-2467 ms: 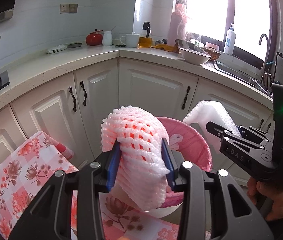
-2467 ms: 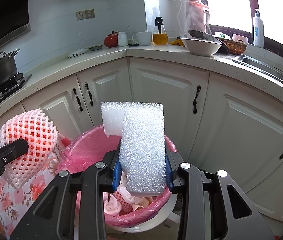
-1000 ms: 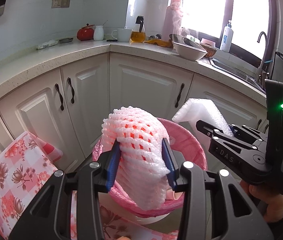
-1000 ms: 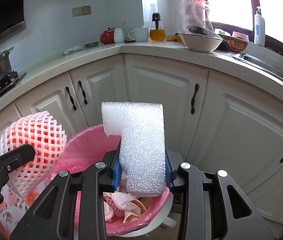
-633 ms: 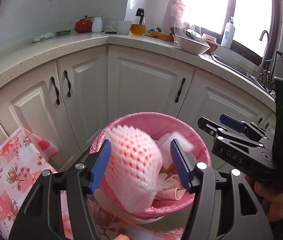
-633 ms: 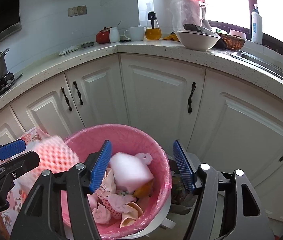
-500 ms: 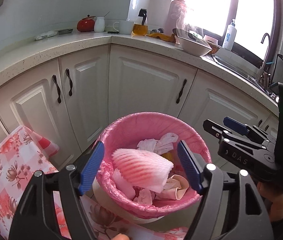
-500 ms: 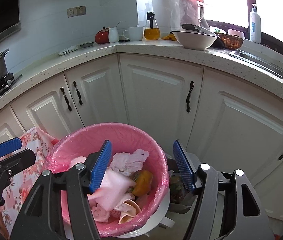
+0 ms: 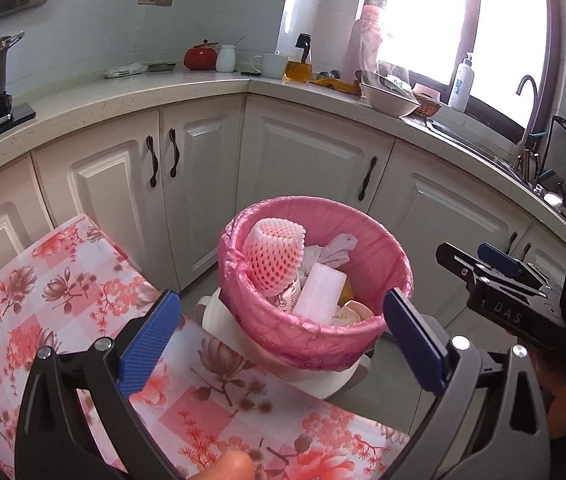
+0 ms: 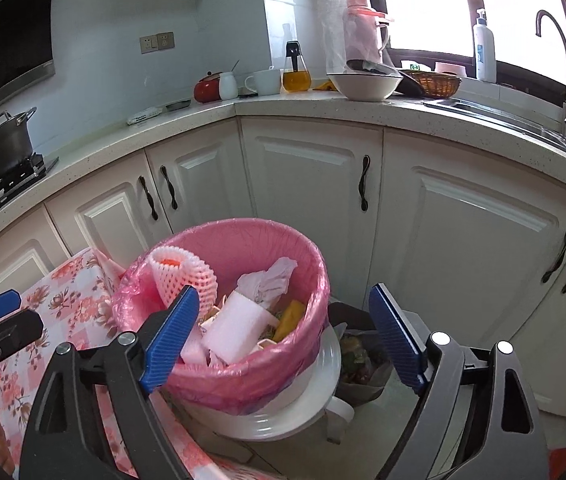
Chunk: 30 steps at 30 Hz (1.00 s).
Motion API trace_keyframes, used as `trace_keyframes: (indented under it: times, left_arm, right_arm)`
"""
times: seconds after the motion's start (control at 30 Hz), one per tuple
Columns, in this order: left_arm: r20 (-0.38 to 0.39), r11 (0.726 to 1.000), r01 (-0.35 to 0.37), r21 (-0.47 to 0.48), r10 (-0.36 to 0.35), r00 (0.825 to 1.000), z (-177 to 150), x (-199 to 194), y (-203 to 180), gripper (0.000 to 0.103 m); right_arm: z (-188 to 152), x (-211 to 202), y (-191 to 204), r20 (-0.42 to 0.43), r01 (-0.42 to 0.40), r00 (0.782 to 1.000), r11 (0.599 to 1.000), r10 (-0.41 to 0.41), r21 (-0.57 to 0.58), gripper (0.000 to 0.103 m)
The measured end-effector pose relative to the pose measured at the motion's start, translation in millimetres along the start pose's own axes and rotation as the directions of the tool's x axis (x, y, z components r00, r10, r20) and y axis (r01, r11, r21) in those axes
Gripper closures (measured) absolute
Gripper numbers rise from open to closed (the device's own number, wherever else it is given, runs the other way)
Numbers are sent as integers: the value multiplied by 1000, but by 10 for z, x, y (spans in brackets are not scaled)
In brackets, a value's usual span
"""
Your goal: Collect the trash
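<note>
White cabinets (image 9: 307, 160) curve behind everything, and a table with a flowered cloth (image 9: 43, 300) lies under and to the left of the left gripper (image 9: 281, 332). Just ahead of both grippers stands the bin with its pink bag (image 10: 259, 376), framed between each pair of blue pads. The left gripper and the right gripper (image 10: 283, 336) both gape wide, holding nothing; the foam net (image 9: 275, 258) leans inside the bin's left wall, with the white foam block (image 10: 235, 328) lying beside it on the other trash.
</note>
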State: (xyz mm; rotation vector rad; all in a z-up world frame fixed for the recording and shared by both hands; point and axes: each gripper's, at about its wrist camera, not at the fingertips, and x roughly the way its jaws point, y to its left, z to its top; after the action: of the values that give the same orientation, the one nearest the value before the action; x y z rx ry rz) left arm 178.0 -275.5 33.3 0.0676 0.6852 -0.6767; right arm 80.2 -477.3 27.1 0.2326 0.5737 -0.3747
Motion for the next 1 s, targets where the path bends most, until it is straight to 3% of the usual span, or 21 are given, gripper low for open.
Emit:
trace_keyframes:
  times: [0.3,0.77,1.0]
  left_arm:
    - [-2,1000,-17,6,17,1000,-201,-170,4,5]
    - [22,1000,-4,13,4,1000,-194,-214,-82,5]
    - [23,999,-32,31,31,999,-189,-188,-152,5]
  right_arm:
    - [-227,-232,9,13,7,1000,1000,-7,2,21]
    - [-226,-261,10,7,-1,1000,1000,1,-6,19]
    - [-211,-258,3,13,-5,1000,1000,5,-6,19]
